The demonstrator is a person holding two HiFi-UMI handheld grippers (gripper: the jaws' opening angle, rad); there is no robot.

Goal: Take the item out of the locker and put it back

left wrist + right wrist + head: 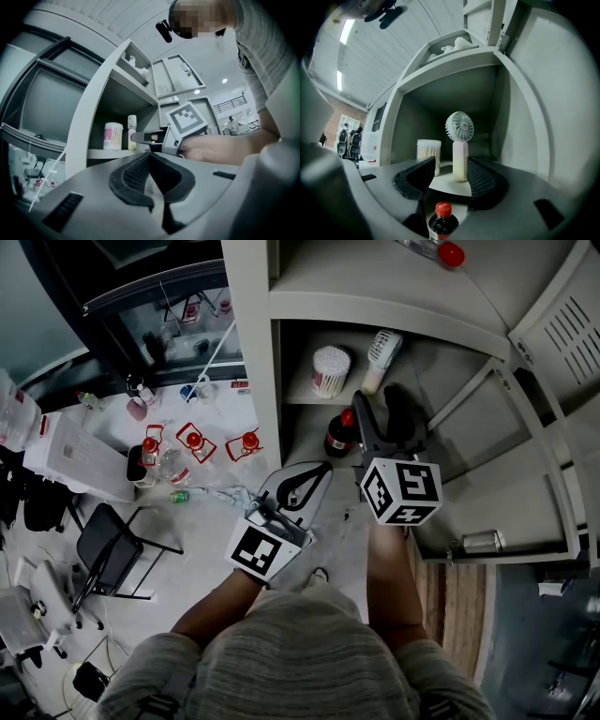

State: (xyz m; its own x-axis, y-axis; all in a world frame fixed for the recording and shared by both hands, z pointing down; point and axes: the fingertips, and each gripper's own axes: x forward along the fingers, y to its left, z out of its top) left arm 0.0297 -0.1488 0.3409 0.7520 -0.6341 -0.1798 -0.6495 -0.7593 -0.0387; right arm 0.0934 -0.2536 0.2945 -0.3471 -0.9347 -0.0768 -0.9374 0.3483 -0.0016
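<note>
A white hand-held fan (460,149) stands upright on the middle locker shelf (445,183). My right gripper (452,169) is open, its black pads on either side of the fan's handle with gaps on both sides. In the head view this gripper (380,401) reaches into the locker just below the fan (382,348). A tub of cotton swabs (428,152) stands left of the fan. A dark red-capped bottle (440,220) stands on the shelf below. My left gripper (298,486) hangs shut and empty outside the locker; its jaws (150,158) meet in the left gripper view.
The locker's door (562,324) stands open at the right. Another red-capped bottle (448,253) lies on the top shelf. A white table (112,451) at the left carries several red-capped bottles (195,442). A black chair (108,545) stands beside it, and a metal can (483,542) sits at the locker's lower right.
</note>
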